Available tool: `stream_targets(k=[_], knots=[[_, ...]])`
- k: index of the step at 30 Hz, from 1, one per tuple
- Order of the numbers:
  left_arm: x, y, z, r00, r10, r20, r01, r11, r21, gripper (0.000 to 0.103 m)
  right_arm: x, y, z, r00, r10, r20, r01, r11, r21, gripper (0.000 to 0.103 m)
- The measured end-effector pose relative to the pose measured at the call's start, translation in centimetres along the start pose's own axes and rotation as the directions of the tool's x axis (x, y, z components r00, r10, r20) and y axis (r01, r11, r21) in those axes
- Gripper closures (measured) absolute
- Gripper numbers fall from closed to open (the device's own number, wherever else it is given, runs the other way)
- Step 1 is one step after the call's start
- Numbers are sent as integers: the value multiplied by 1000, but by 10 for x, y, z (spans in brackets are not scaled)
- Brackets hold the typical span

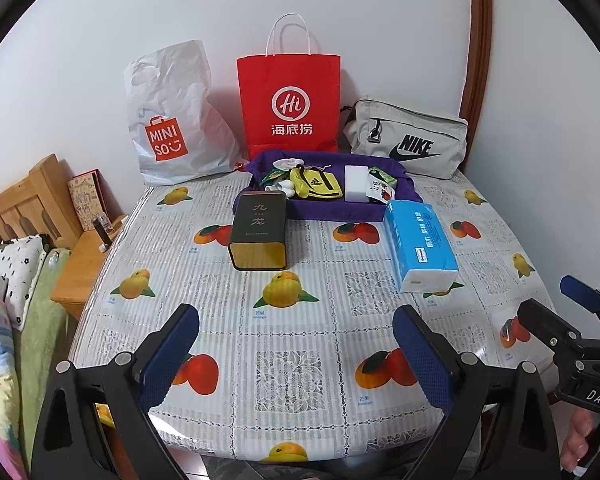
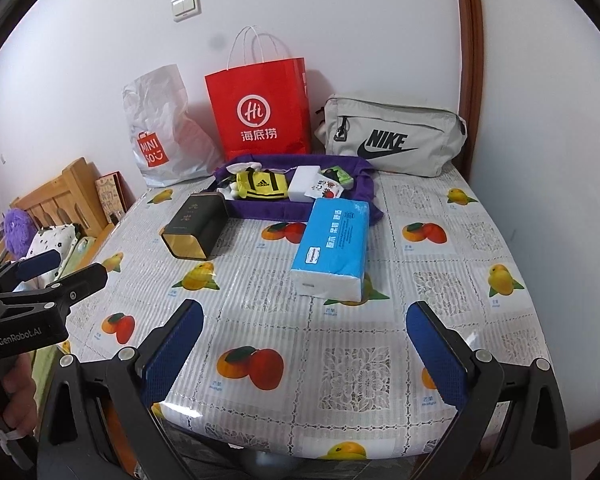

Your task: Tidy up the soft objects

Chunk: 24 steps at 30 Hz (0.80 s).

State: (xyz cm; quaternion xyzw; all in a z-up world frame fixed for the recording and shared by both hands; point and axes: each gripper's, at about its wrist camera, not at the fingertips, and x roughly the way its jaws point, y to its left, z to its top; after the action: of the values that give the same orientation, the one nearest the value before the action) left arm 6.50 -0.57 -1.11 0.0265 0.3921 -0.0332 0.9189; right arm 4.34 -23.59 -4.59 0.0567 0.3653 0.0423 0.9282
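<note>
Left gripper (image 1: pixel 296 354) and right gripper (image 2: pixel 304 350) hovering spread wide, empty, above counter (image 2: pixel 340 364). Blue tissue pack (image 2: pixel 332 246) lying near purple tray (image 2: pixel 260 210) holding small soft items.

A home bedroom: wooden headboard (image 1: pixel 24 200), pillow (image 1: pixel 18 264), fruit-print tablecloth (image 1: pixel 300 320).

A red paper bag (image 1: pixel 288 100) stands between a white plastic bag (image 1: pixel 172 120) and grey pouch (image 1: pixel 410 140).
</note>
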Motion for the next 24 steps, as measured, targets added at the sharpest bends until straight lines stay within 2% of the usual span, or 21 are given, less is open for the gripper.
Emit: stream_targets(k=[24], knots=[[1,0,-3,1000,6,-2,-6,1000,-1,5,4,0,-2,1000,-5,-2,5,1000,6,2]])
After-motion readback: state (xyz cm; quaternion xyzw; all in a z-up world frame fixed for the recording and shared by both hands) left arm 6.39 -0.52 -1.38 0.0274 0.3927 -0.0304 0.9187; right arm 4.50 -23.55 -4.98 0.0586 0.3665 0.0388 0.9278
